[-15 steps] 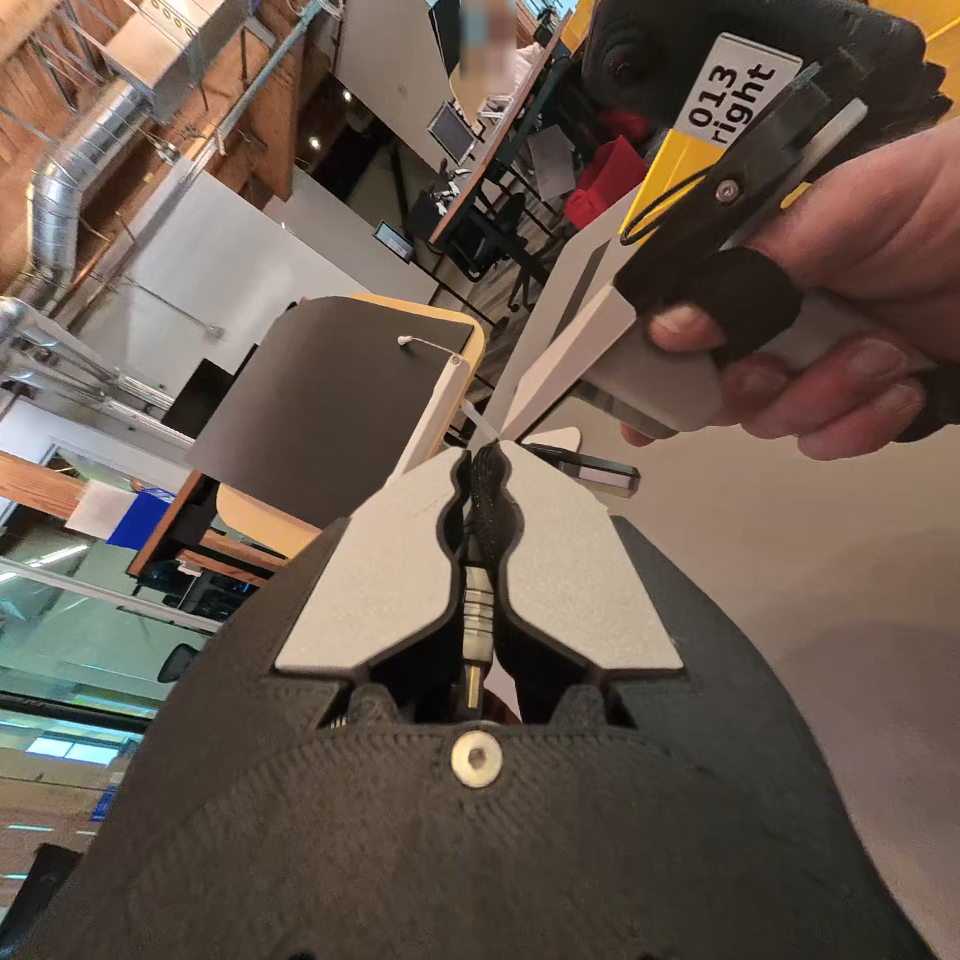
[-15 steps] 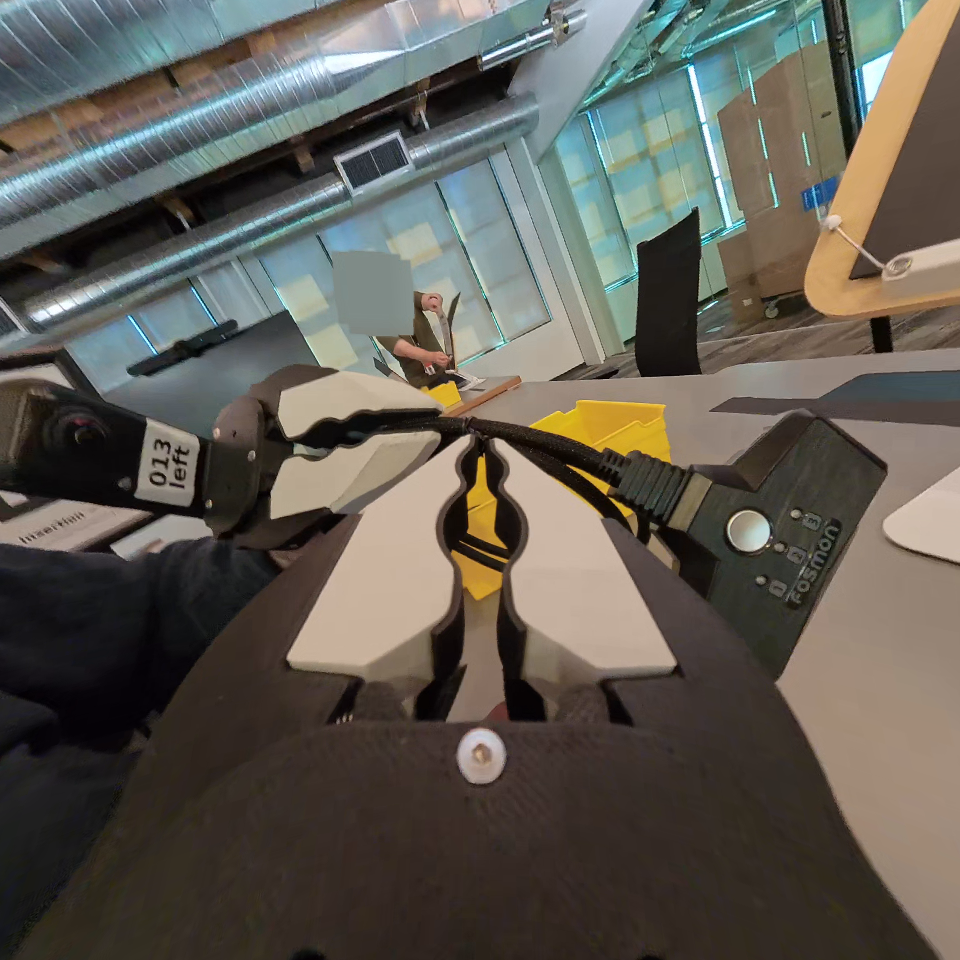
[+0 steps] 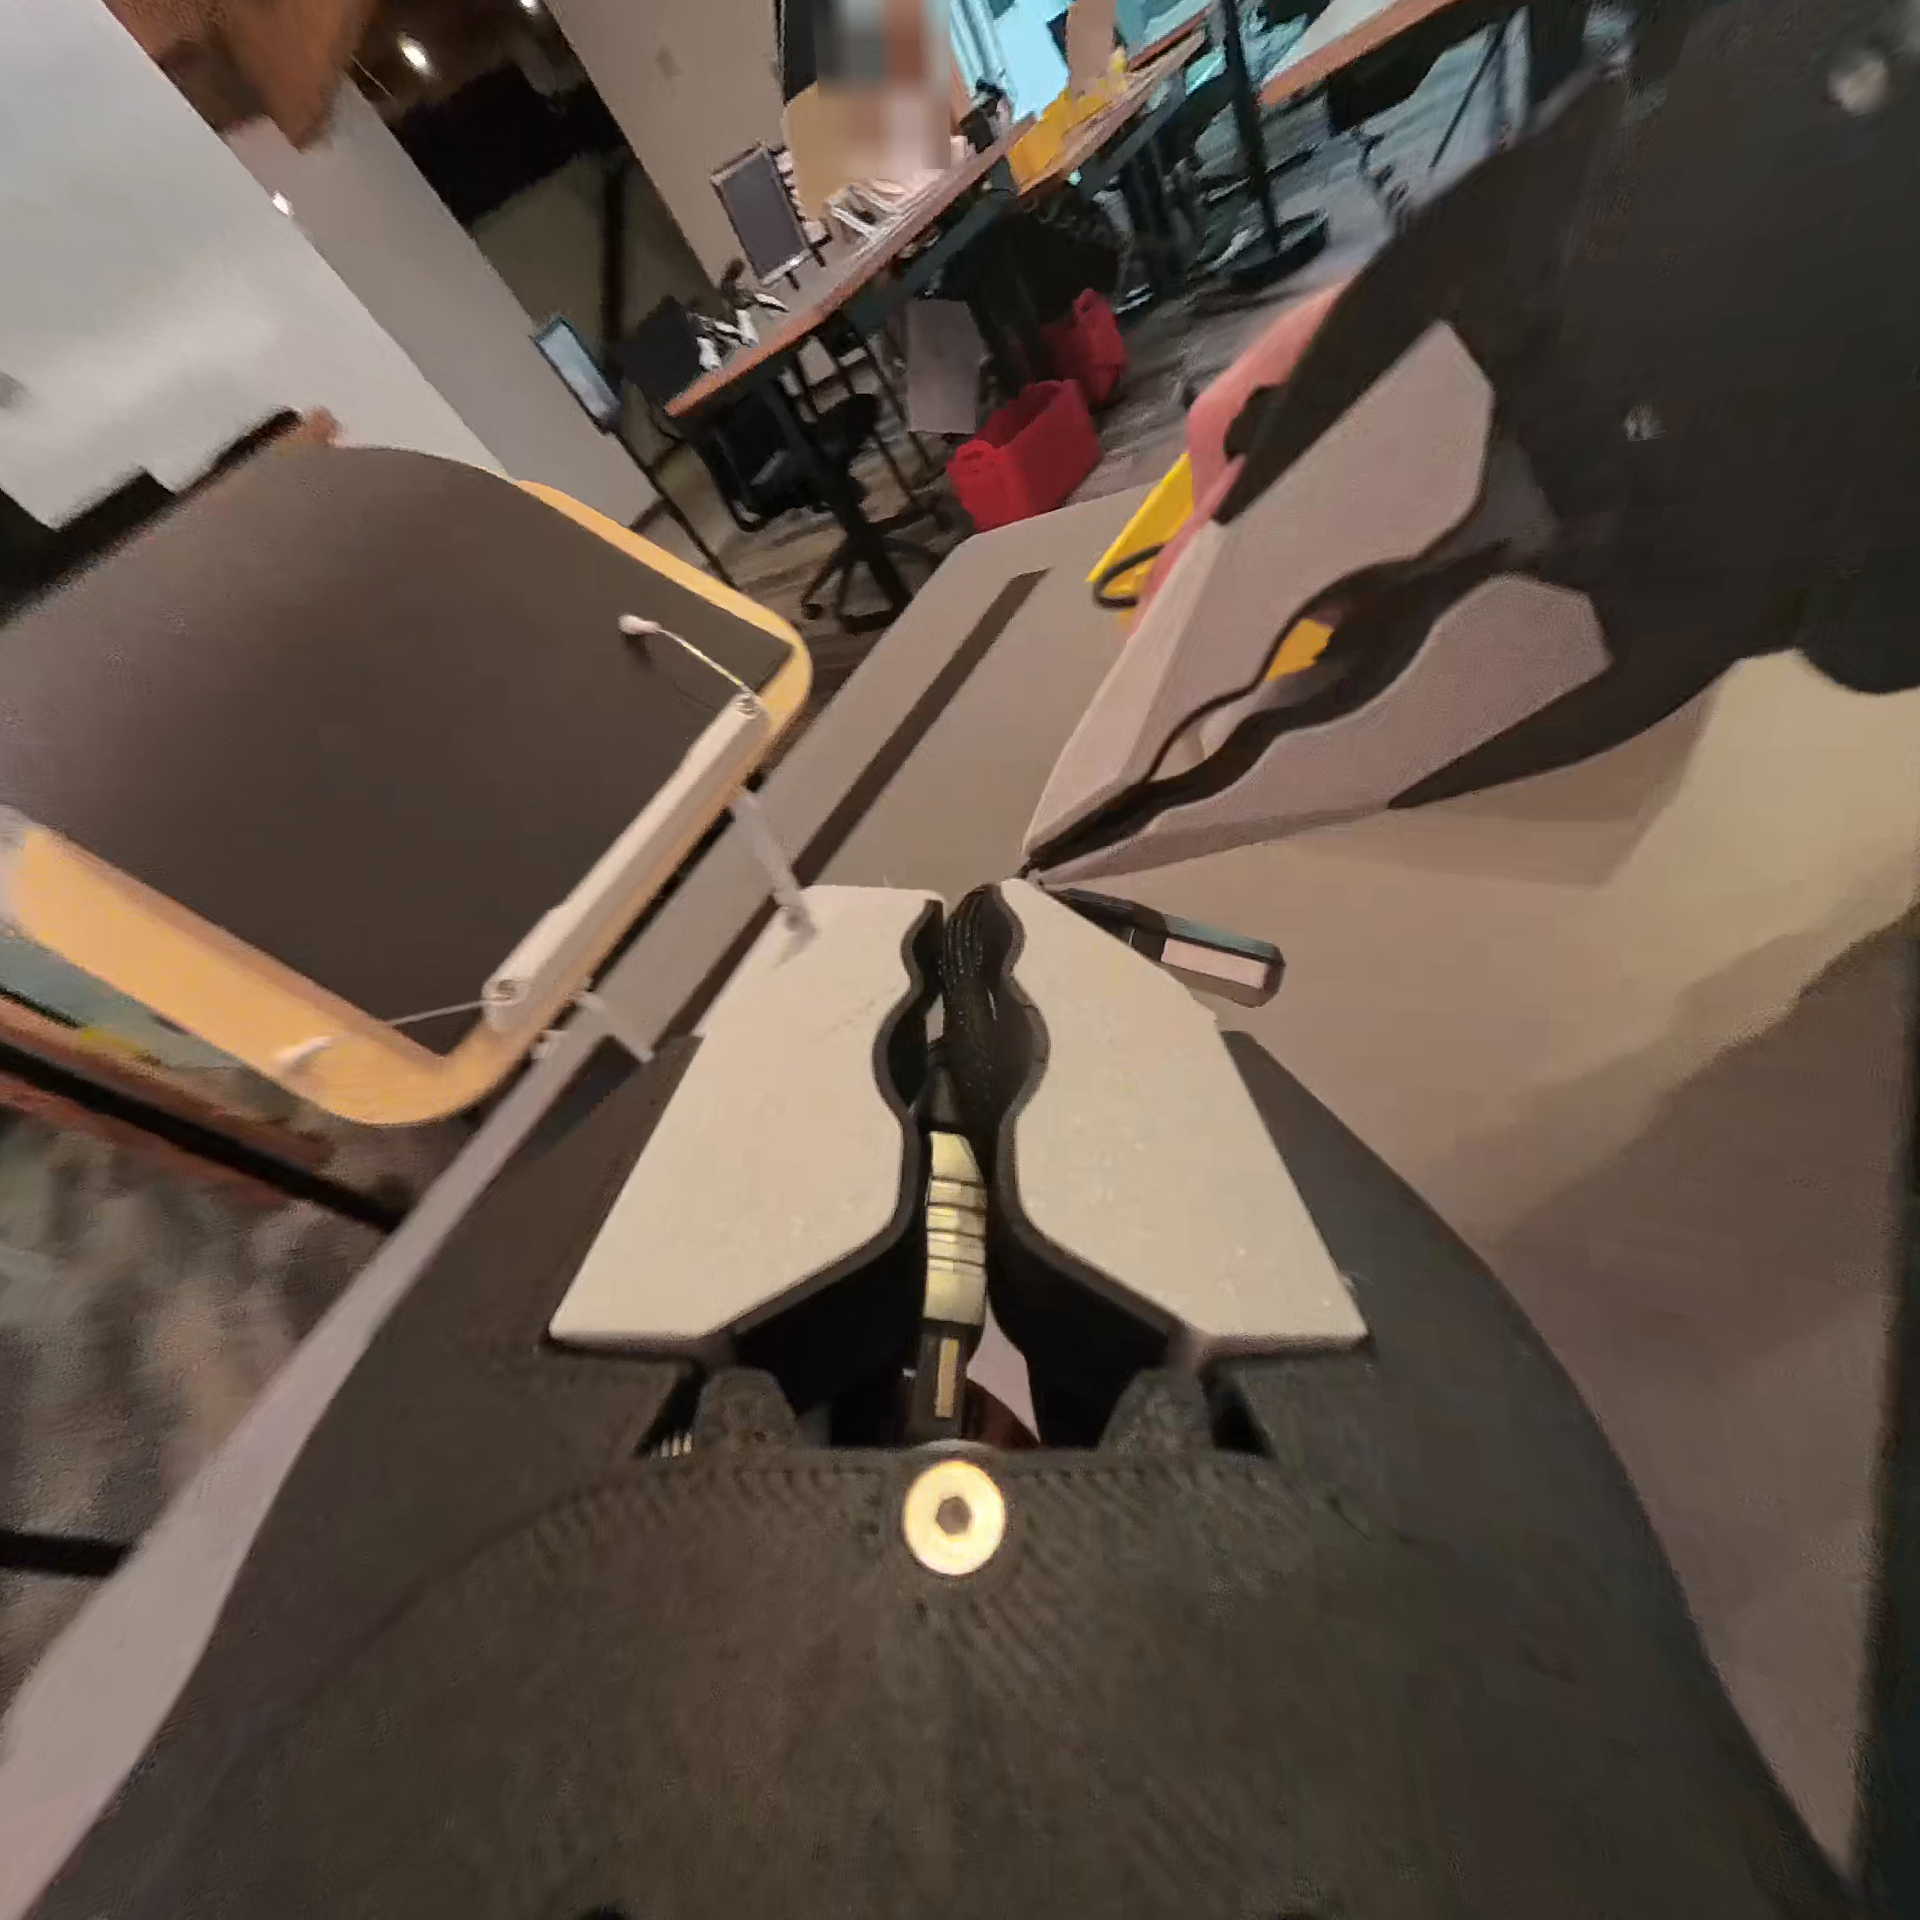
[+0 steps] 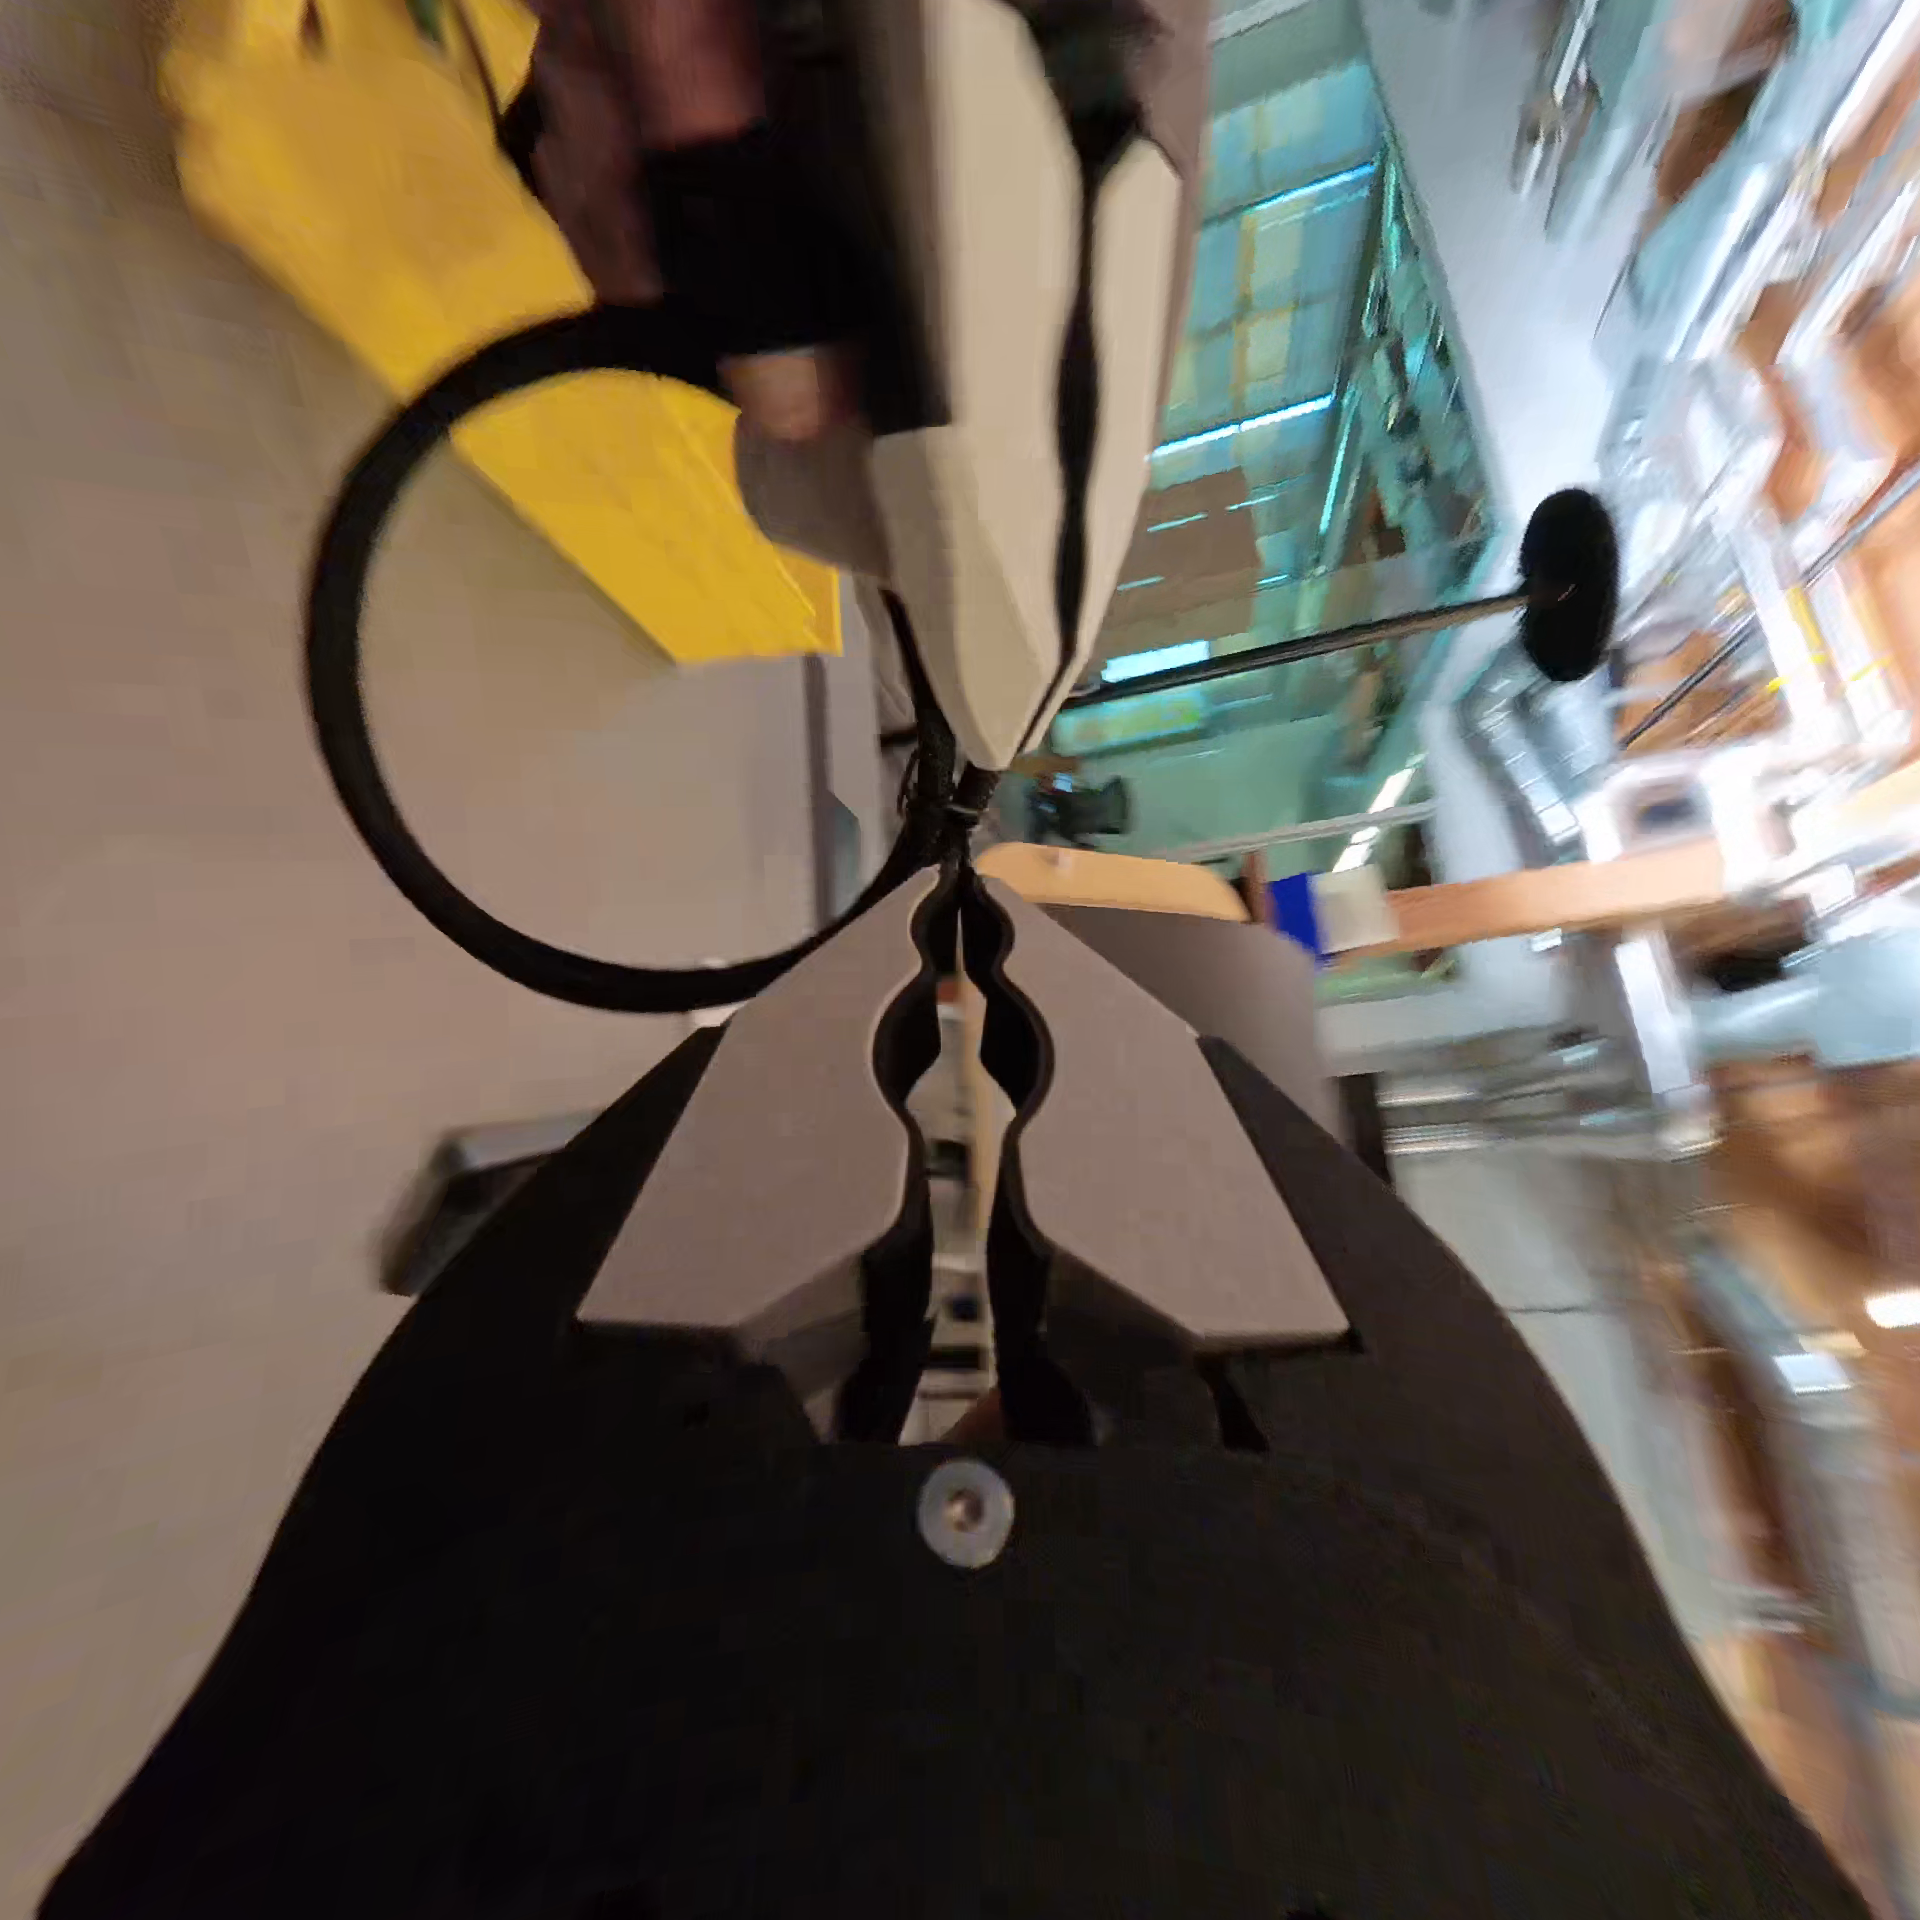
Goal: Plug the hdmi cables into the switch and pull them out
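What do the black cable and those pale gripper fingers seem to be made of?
The cable looks sheathed in woven black fabric: a braided texture shows where the left gripper pinches it. Its plug looks like shiny metal, ribbed and reflective. The gripper's fingers seem matte, grainy plastic, possibly printed; I can't be sure. The right gripper also pinches the cable.

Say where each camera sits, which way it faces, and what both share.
Left wrist view: on the left gripper, looking along its fingers, shut on the cable, over the table to the right gripper.
Right wrist view: on the right gripper, rolled sideways, facing the left gripper.
Shared: both grippers, one cable, yellow bin.
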A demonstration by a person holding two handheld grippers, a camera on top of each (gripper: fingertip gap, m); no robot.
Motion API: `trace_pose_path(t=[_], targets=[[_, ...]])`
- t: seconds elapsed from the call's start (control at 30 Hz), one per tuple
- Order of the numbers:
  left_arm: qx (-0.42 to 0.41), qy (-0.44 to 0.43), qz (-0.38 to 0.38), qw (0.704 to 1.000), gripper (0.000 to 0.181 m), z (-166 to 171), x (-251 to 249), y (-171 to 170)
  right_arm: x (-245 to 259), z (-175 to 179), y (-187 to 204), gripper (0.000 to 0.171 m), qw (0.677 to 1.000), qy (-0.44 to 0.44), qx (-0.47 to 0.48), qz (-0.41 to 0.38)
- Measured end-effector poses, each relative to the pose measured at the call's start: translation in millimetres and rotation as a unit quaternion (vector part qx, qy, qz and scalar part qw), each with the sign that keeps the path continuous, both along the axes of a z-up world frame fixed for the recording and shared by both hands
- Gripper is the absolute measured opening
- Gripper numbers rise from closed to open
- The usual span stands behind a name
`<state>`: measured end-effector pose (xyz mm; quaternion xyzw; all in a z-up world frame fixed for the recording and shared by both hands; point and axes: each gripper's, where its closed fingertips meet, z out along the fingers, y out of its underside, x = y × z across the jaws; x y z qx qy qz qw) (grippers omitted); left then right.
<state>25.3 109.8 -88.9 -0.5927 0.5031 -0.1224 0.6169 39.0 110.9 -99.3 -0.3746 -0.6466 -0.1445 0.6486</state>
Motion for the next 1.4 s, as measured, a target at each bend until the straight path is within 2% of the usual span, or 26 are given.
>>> trace_pose_path(t=[0.1, 0.17, 0.2, 0.23, 0.27, 0.3, 0.37, 0.47, 0.57, 0.63, 0.83, 0.93, 1.03, 1.13, 1.2, 1.3, 1.4], targets=[[-0.062, -0.051, -0.02, 0.997, 0.006, 6.6, 1.9, -3.2, 1.3, 12.0, -6.4, 0.0, 0.99, -0.077, 0.114, -0.027], [-0.06, -0.077, -0.02, 0.995, 0.006, 14.2, 0.5, -3.2, -1.5, 20.6, -8.3, 0.0, 0.991, -0.045, 0.12, -0.033], [-0.036, -0.075, -0.012, 0.996, 0.007, 17.7, -0.7, -3.0, -2.3, 23.9, -9.1, 0.0, 0.996, 0.003, 0.08, -0.024], [-0.008, -0.07, 0.002, 0.998, 0.007, 21.4, -2.8, -1.7, -2.3, 26.3, -10.3, 0.009, 0.998, 0.061, 0.021, -0.01], [0.023, -0.064, 0.015, 0.998, 0.007, 25.4, -5.9, 0.2, -1.3, 27.1, -10.2, 0.02, 0.992, 0.118, -0.051, 0.001], [0.054, -0.055, 0.029, 0.997, 0.007, 29.0, -9.4, 1.8, -0.7, 25.0, -9.6, 0.024, 0.977, 0.169, -0.131, 0.007], [0.124, -0.028, 0.049, 0.991, 0.006, 35.6, -13.2, 1.3, -3.3, 20.1, -12.7, 0.022, 0.924, 0.26, -0.278, 0.037], [0.193, -0.004, 0.058, 0.979, 0.006, 41.3, -10.7, -4.8, -7.2, 21.8, -16.3, 0.02, 0.813, 0.378, -0.433, 0.097], [0.246, 0.011, 0.061, 0.967, 0.006, 43.5, -6.0, -11.5, -8.7, 23.8, -13.7, 0.018, 0.695, 0.448, -0.544, 0.142], [0.293, 0.033, 0.065, 0.953, 0.006, 43.9, -3.4, -16.6, -5.5, 32.4, -16.3, 0.018, 0.635, 0.474, -0.581, 0.184], [0.363, 0.074, 0.069, 0.926, 0.006, 39.5, 3.2, -23.4, -6.5, 40.3, -21.1, 0.02, 0.553, 0.492, -0.631, 0.235], [0.387, 0.086, 0.067, 0.916, 0.006, 39.2, 4.6, -26.6, -4.1, 39.8, -21.6, 0.005, 0.533, 0.501, -0.634, 0.252], [0.4, 0.097, 0.066, 0.909, 0.006, 37.2, 5.7, -27.8, -1.3, 44.0, -23.3, 0.0, 0.55, 0.505, -0.614, 0.255], [0.401, 0.094, 0.065, 0.909, 0.007, 38.5, 6.5, -28.8, -0.1, 45.1, -25.1, 0.0, 0.601, 0.493, -0.581, 0.241], [0.389, 0.09, 0.066, 0.914, 0.006, 38.9, 7.0, -28.5, 0.1, 44.1, -25.5, 0.0, 0.672, 0.472, -0.529, 0.214], [0.344, 0.068, 0.06, 0.935, 0.006, 37.6, 7.6, -27.5, 0.8, 41.6, -26.4, 0.0, 0.805, 0.402, -0.41, 0.151], [0.272, 0.034, 0.044, 0.961, 0.006, 37.3, 9.3, -26.8, 4.9, 37.4, -26.0, 0.0, 0.932, 0.276, -0.227, 0.069]])
